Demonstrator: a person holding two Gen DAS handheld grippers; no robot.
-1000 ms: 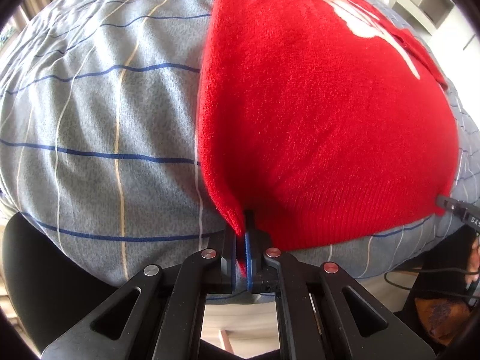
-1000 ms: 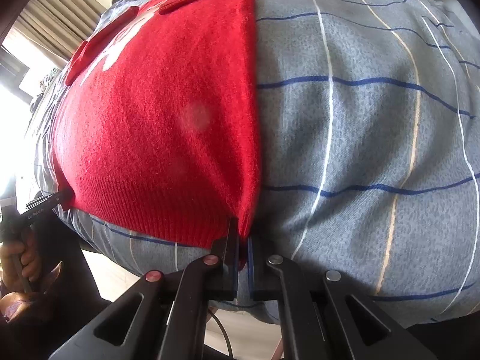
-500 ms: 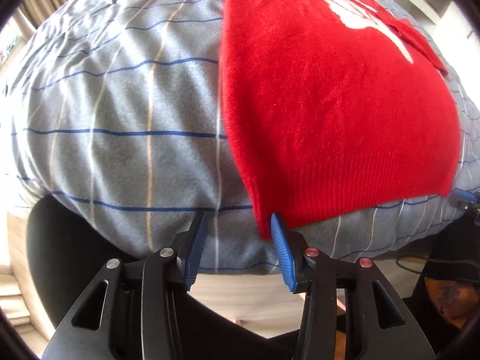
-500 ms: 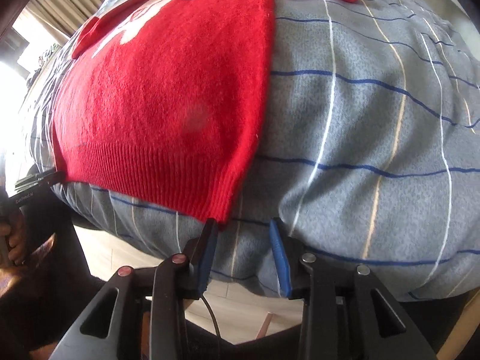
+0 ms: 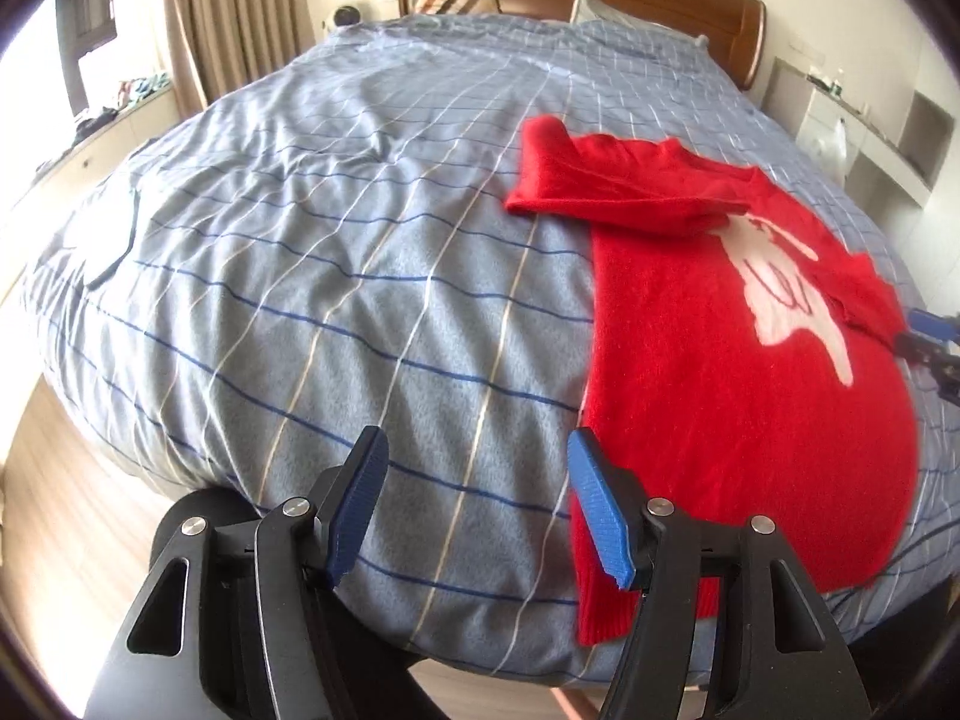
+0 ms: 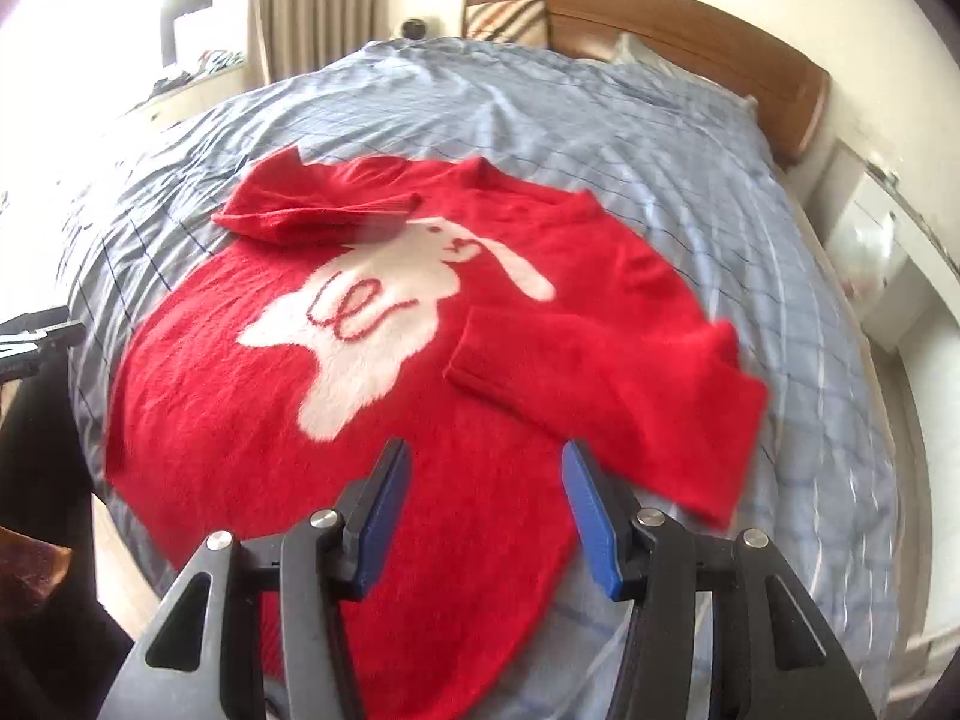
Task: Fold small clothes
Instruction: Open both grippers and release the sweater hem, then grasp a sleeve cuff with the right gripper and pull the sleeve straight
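A red sweater (image 6: 492,372) with a white rabbit figure lies flat on the bed, both sleeves folded in over its chest. In the left wrist view the red sweater (image 5: 720,360) fills the right side, its hem corner just right of my left gripper (image 5: 474,504). That gripper hovers above the bedspread, its jaws opening with nothing between them. My right gripper (image 6: 483,510) hangs over the sweater's lower body, its jaws opening too, and holds nothing. The right gripper's tip (image 5: 930,336) shows at the right edge of the left wrist view.
The bed wears a grey-blue checked cover (image 5: 336,276) with a wooden headboard (image 6: 690,24) and pillows at the far end. Curtains (image 5: 240,12) and a window sill stand left, white shelves (image 5: 870,120) right. Wooden floor (image 5: 54,516) shows below the bed's near edge.
Both grippers have let go of the sweater's hem corners and opened. Both rose and tilted up, so the whole bed and sweater come into view; the right one swung over the sweater.
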